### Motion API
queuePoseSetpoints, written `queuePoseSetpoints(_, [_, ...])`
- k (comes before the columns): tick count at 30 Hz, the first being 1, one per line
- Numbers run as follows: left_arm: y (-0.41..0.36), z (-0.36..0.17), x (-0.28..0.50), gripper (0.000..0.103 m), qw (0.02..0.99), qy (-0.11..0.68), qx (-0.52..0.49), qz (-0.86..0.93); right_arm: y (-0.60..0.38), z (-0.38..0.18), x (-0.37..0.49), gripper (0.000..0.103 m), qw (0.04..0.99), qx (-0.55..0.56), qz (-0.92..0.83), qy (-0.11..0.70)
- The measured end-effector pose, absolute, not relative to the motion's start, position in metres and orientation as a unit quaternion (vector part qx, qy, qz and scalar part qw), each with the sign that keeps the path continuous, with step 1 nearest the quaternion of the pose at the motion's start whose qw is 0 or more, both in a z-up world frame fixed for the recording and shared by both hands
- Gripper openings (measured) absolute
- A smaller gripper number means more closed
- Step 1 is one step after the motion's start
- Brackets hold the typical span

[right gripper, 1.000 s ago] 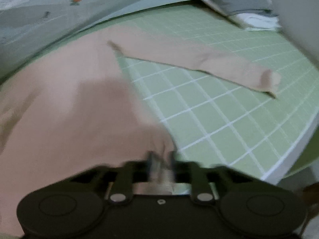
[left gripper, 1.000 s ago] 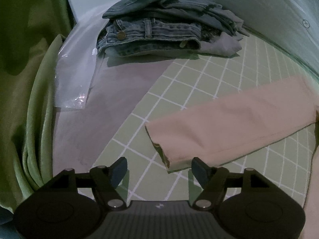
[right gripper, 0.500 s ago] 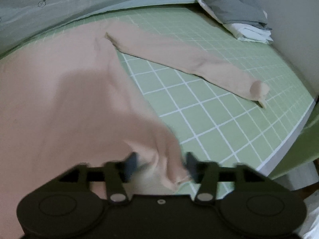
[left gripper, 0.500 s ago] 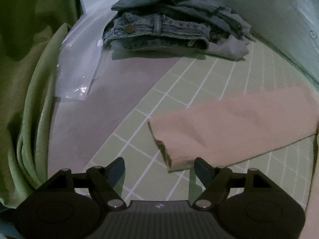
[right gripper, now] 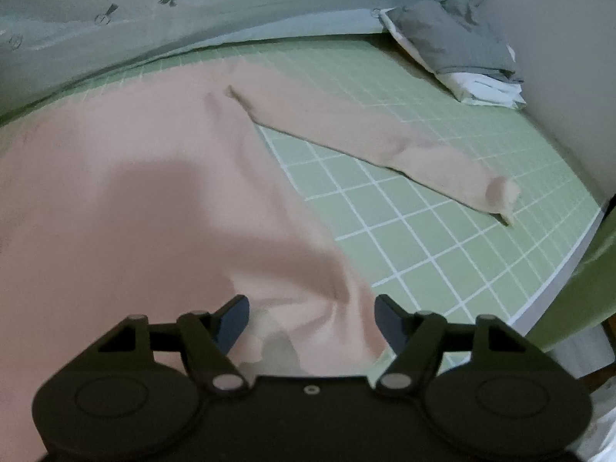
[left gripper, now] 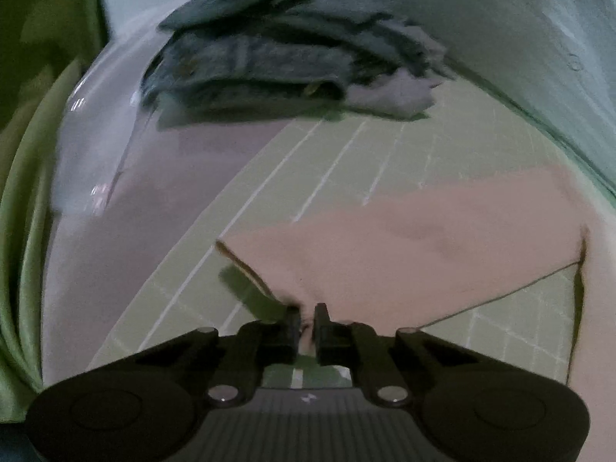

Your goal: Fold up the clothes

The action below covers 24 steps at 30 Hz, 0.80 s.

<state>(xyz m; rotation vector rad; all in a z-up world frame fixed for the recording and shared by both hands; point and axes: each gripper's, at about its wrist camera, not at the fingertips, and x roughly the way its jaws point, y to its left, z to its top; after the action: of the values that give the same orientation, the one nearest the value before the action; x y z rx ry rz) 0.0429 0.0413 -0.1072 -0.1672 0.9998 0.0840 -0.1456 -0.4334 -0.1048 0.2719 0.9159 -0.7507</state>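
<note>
A pale pink long-sleeved top (right gripper: pixel 146 192) lies spread on a green checked sheet (right gripper: pixel 423 238). In the left wrist view, my left gripper (left gripper: pixel 307 317) is shut on the cuff end of one pink sleeve (left gripper: pixel 404 254), which is lifted a little off the sheet. In the right wrist view, my right gripper (right gripper: pixel 311 319) is open over the top's lower right corner, with bunched fabric lying between the fingers. The other sleeve (right gripper: pixel 377 146) lies flat, stretching to the right.
Folded blue jeans (left gripper: pixel 269 54) are stacked at the far end of the bed in the left wrist view, beside clear plastic (left gripper: pixel 96 146). A green curtain (left gripper: pixel 23 192) hangs at left. Folded grey and white clothes (right gripper: pixel 462 54) lie far right. A carrot-print quilt (right gripper: pixel 154 11) runs along the back.
My left gripper moved forward and shut on the sleeve cuff, lifting it. My right gripper opened and let go of the top's corner.
</note>
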Motion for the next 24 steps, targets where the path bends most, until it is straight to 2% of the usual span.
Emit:
queuePoseSetpoints(8, [-0.078,-0.057,0.064,0.007,0.913,0.405,-0.027,-0.044,-0.477,-0.097,-0.151,0.069,0.831,0.139,-0.338,0.418])
queuePoseSetpoints(13, [-0.179,-0.039,0.063,0.007,0.906,0.401,-0.025,-0.129,-0.522,-0.092,-0.162,0.068,0.832,0.152,-0.342,0.409])
queuePoseSetpoints(15, [-0.218,-0.039,0.058,0.014,0.898,0.409,-0.023,-0.162,-0.536,-0.091,-0.161,0.068,0.833,0.152,-0.342,0.407])
queuePoseSetpoints(16, [-0.237,-0.038,0.055,0.025,0.893,0.413,-0.022,-0.179,-0.543,-0.09,-0.16,0.068,0.834,0.153,-0.342,0.405])
queuePoseSetpoints(17, [-0.248,-0.04,0.05,0.046,0.893,0.414,-0.01,-0.178,-0.549,-0.09,-0.159,0.068,0.834,0.153,-0.342,0.404])
queuePoseSetpoints(18, [-0.258,-0.041,0.045,0.057,0.894,0.414,0.005,-0.174,-0.556,-0.089,-0.159,0.069,0.835,0.153,-0.342,0.403])
queuePoseSetpoints(19, [-0.267,-0.043,0.04,0.075,0.894,0.414,0.02,-0.169,-0.563,-0.089,-0.158,0.071,0.835,0.154,-0.342,0.402])
queuePoseSetpoints(20, [-0.264,-0.044,0.037,0.08,0.895,0.417,0.023,-0.157,-0.57,-0.088,-0.157,0.076,0.836,0.154,-0.342,0.401])
queuePoseSetpoints(21, [-0.26,-0.046,0.034,0.081,0.896,0.419,0.022,-0.143,-0.573,-0.088,-0.154,0.079,0.838,0.15,-0.339,0.4])
queuePoseSetpoints(23, [-0.249,-0.051,0.03,0.084,0.896,0.43,0.016,-0.111,-0.573,-0.087,-0.141,0.097,0.848,0.137,-0.322,0.398])
queuePoseSetpoints(24, [-0.241,-0.054,0.031,0.084,0.895,0.437,0.008,-0.094,-0.57,-0.087,-0.133,0.102,0.853,0.132,-0.311,0.398])
